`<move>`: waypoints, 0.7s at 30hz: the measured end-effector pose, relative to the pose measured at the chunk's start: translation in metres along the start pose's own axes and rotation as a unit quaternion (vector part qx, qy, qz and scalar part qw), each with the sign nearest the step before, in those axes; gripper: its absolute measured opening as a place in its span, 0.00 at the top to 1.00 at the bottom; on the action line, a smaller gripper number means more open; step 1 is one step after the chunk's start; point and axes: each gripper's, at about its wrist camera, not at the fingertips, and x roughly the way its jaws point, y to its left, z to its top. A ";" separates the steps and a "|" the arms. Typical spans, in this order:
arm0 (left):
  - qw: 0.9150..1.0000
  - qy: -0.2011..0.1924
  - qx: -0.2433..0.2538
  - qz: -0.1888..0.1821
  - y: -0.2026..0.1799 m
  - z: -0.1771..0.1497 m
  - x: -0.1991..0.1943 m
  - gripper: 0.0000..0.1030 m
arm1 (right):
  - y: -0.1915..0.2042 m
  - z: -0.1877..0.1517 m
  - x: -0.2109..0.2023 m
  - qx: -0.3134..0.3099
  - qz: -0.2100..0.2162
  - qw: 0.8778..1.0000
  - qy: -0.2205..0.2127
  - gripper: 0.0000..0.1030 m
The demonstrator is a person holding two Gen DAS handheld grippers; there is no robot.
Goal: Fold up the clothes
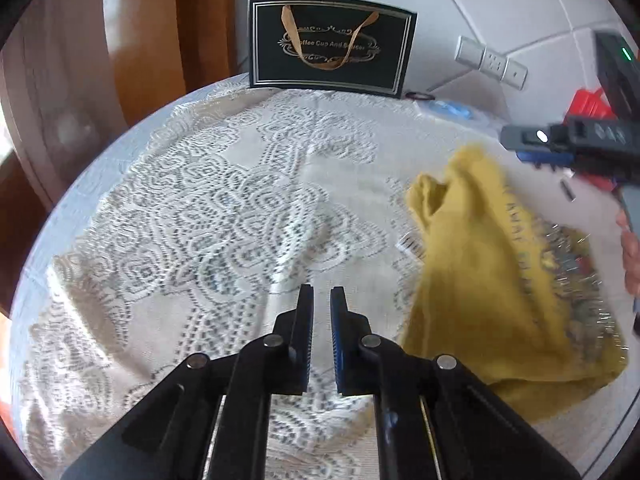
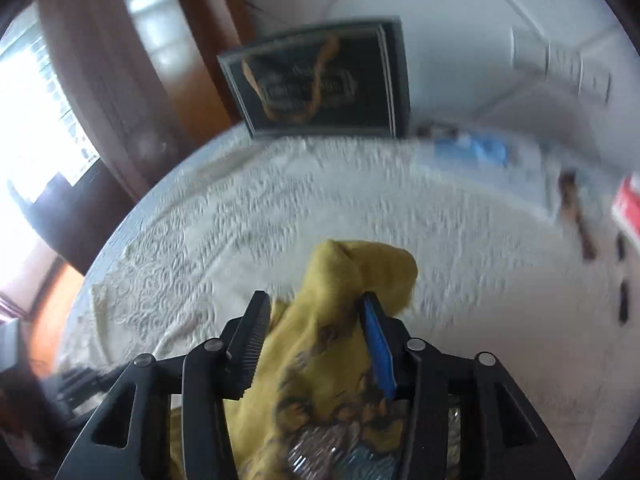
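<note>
Both wrist cameras looked steeply down along their tongs, close over the lace-covered worktop (image 1: 200,208) (both showing the black gift bag (image 1: 328,46)).

The left gripper (image 1: 322,300) is being held nearly closed and empty over the lace cloth (image 1: 224,216); a yellow garment (image 1: 480,264) is being lifted at right by the right gripper (image 1: 560,148).

1. The left hand-held gripper (image 1: 322,300) is matte black, with angular linkage arms joined by round silver pivot pins.
2. Its two fingers carry ribbed pads, one black and one blue.
3. The right hand-held gripper (image 2: 314,308) has the same black frame, silver pins, a serrated black pad and a blue pad.
4. Triangular cut-outs pierce its outer arms.
</note>
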 end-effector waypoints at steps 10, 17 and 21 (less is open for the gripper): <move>0.995 0.012 0.035 -0.092 -0.031 -0.002 0.004 0.24 | -0.037 -0.130 -0.119 0.055 -0.049 0.997 0.016 0.53; 0.994 0.080 0.033 -0.068 -0.042 -0.011 0.022 0.25 | -0.041 -0.180 -0.134 0.050 -0.070 0.996 0.024 0.49; 0.987 0.108 0.024 -0.114 -0.049 -0.011 0.016 0.80 | -0.022 -0.182 -0.117 0.006 -0.099 0.995 0.027 0.43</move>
